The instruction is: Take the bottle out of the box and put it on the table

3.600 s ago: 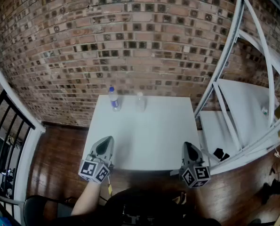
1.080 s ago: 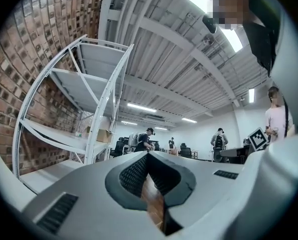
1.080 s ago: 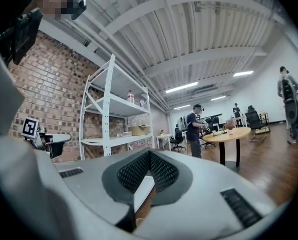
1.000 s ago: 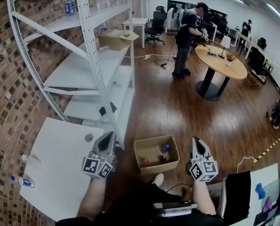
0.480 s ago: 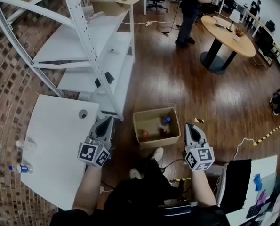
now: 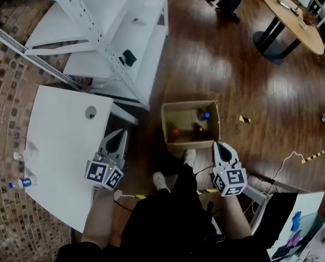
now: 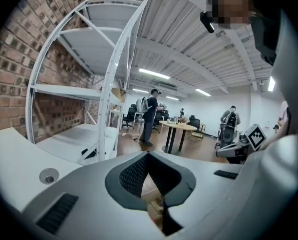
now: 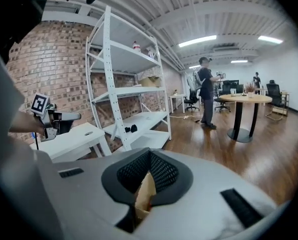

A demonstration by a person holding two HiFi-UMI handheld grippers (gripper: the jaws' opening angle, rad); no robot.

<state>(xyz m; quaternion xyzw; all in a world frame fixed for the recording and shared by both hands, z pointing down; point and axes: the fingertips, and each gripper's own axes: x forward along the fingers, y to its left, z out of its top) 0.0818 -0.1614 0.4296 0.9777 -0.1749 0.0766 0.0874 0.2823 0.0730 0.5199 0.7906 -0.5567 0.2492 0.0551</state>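
Right tool [image 6: 220,147] closed, empty | left tool [image 6: 117,136] closed, empty | bottle [image 6: 205,115] in box [image 6: 190,105] beyond right tool

box [image 6: 165,122]: open cardbd, on floor | bottle [image 6: 205,115]: blue cap, in box | table [image 6: 58,141]: white, L of box

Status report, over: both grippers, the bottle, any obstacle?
Left gripper and right gripper both shut, empty. Blue-capped bottle in open cardboard box, untouched. Nothing covers it.

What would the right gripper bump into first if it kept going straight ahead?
Probably the box: its cardboard shows just past the shut jaws of the right gripper, though how far off is unclear.
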